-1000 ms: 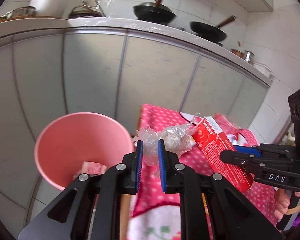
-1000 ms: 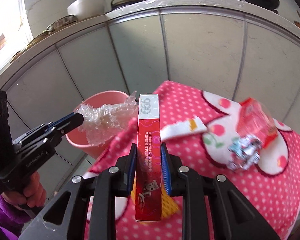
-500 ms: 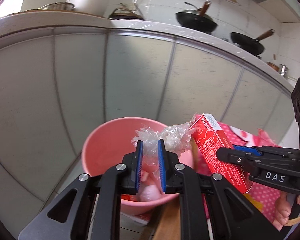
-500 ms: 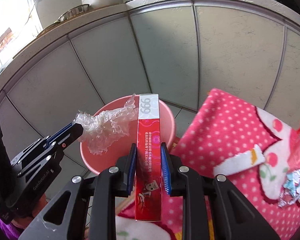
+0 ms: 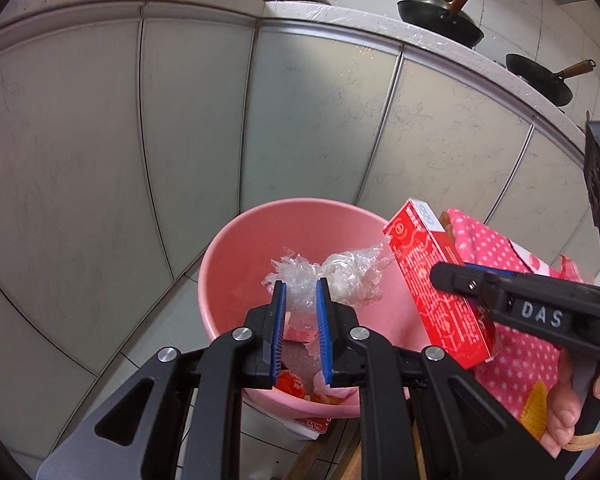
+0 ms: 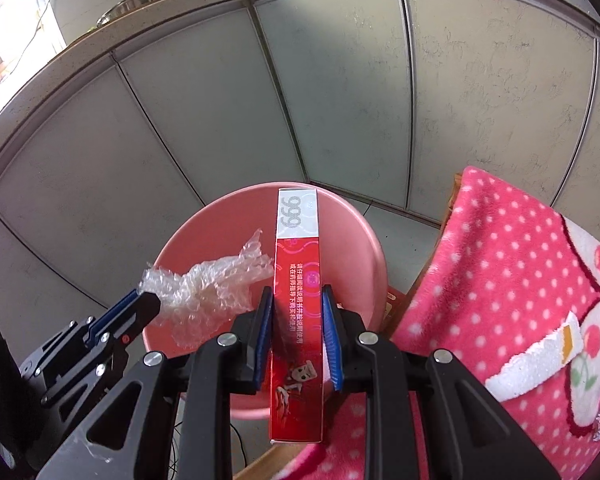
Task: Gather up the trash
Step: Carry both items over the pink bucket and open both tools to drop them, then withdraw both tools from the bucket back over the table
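Both grippers tilt downward over a round pink plastic bin (image 5: 236, 264). The left gripper (image 5: 301, 288) clamps crumpled clear bubble wrap (image 5: 340, 272); the right gripper (image 6: 296, 300) clamps a long red cardboard box (image 6: 298, 280).

One pink bin (image 5: 236, 264) stands on the floor. Two tools show: the left tool (image 5: 300, 292) and the right tool (image 6: 296, 300). One wad of clear film (image 5: 340, 272) is in the left tool, one red box (image 6: 298, 280) in the right. Two black pans sit on the tabletop at two o'clock in the left view: one pan (image 5: 440, 20) and a second pan (image 5: 540, 80). One pink dotted cloth (image 6: 500, 264) lies at three o'clock. One hand (image 5: 572, 408) shows.
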A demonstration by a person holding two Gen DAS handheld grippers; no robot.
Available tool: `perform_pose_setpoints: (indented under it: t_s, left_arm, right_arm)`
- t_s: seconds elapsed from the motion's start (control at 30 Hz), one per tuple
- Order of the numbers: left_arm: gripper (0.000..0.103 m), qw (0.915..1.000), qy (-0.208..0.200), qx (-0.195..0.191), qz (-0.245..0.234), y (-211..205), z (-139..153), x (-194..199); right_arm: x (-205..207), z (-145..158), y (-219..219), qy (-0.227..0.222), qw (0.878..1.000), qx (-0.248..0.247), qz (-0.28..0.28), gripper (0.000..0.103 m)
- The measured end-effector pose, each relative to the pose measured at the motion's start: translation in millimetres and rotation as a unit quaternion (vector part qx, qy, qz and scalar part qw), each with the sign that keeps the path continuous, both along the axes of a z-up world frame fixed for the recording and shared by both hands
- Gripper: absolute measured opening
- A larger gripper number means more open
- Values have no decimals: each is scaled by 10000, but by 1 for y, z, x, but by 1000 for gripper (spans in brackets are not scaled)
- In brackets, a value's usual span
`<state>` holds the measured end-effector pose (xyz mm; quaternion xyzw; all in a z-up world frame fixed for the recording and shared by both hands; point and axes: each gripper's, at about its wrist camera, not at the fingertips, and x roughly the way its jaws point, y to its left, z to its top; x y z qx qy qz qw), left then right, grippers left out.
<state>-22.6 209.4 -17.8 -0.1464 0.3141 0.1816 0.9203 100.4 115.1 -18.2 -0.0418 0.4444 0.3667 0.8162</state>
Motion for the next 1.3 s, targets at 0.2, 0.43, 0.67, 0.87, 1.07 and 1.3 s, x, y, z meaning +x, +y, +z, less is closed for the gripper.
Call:
perform_pose_setpoints:
  t_s: [0.2, 0.43, 0.67, 0.87, 1.07, 1.3]
  left_arm:
    - [14, 9999, 132, -17, 39, 3, -8, 5]
    - [17, 9997, 230, -9, 52, 2, -10, 16]
    - [22, 9995, 320, 4, 83, 2, -12, 17]
    - [22, 9994, 336, 10, 70, -1, -10, 18]
    - [22, 9995, 301, 79, -16, -10, -5, 14]
    - [22, 9995, 232, 115, -163, -27, 6, 9]
  right_arm:
    - [3, -6, 5, -35, 10000, -11, -83, 23]
    - [7, -8, 2, -89, 9996, 51, -246, 24]
    - [12, -9, -8, -2, 9996, 32, -268, 28]
    - [6, -5, -23, 6, 9996, 73, -288, 28]
    - [-6, 5, -44, -70, 9995, 115, -278, 33]
    - [-24, 19, -89, -283, 9990, 164, -315, 42]
